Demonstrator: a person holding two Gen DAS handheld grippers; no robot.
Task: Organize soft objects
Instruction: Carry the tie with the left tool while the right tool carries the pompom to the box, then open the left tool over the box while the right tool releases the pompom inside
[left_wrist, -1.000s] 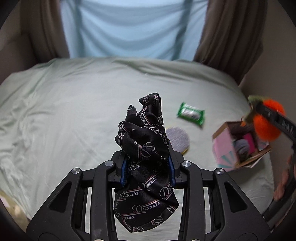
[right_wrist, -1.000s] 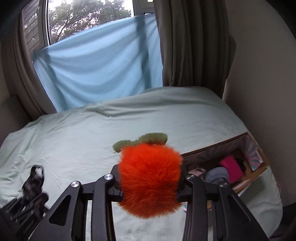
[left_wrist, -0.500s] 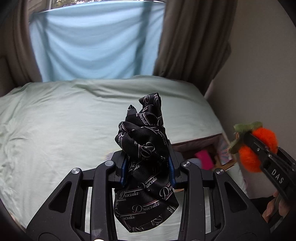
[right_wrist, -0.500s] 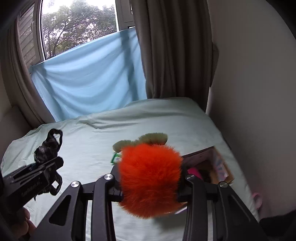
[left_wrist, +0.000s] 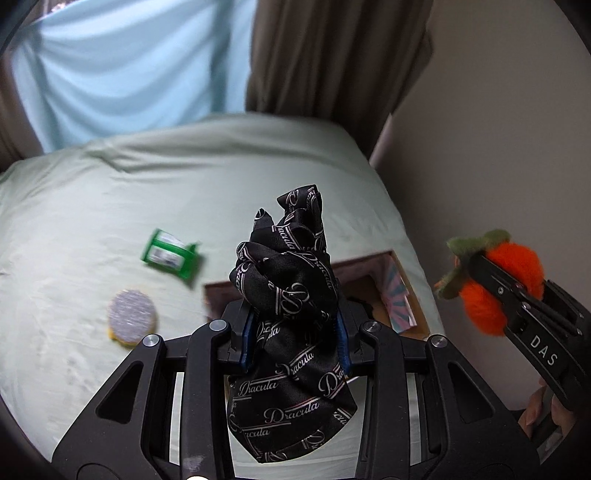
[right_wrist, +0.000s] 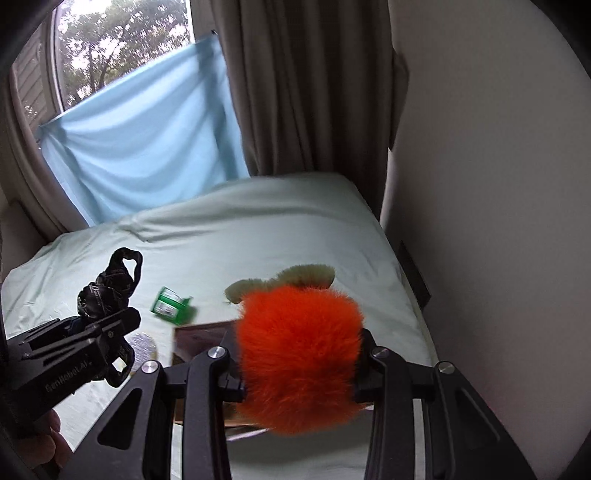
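A pale green bed (left_wrist: 92, 206) carries an open cardboard box (left_wrist: 400, 291). The left hand-held gripper (left_wrist: 293, 334) clamps a black printed satin cloth (left_wrist: 291, 295); the right hand-held gripper (right_wrist: 299, 376) squeezes a fluffy orange plush fruit (right_wrist: 299, 354). Either could snag or miss the box on release.

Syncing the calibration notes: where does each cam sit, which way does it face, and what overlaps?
Left wrist: on the left gripper, looking down along its fingers at the bed and open box; black printed cloth clamped; right gripper, some of the person's fingers at right.
Right wrist: on the right gripper, facing bed, window; orange plush clamped; left gripper, a hand lower left.
Shared: green packet, round pad, box, blue sheet, brown curtain, both held things.
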